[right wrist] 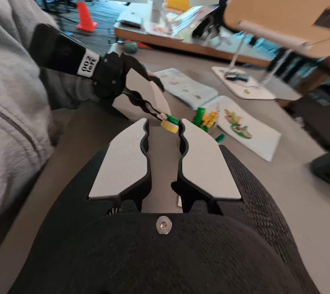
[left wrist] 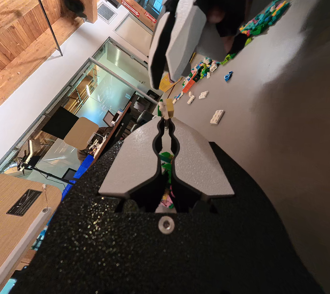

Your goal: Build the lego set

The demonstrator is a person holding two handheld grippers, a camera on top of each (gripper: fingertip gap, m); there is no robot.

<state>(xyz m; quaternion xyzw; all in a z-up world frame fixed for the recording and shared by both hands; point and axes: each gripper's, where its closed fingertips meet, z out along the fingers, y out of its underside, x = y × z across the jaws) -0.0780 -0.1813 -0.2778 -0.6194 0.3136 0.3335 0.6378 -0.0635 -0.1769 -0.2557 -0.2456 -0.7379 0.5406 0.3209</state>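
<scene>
Left fingers (left wrist: 174, 124) clenched a small white-yellow-green piece (left wrist: 167, 108), its stem pointing beyond the tips; right gripper (right wrist: 162, 122) gaped, empty.

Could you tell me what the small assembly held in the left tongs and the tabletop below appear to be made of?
The small assembly looks like moulded plastic: hard-edged green, white and yellow parts with a slight gloss. The left tongs are shut on it; their pale faces look matt and grainy, probably printed plastic. The tabletop looks like a smooth matt grey laminate, though the blur leaves that open.
</scene>
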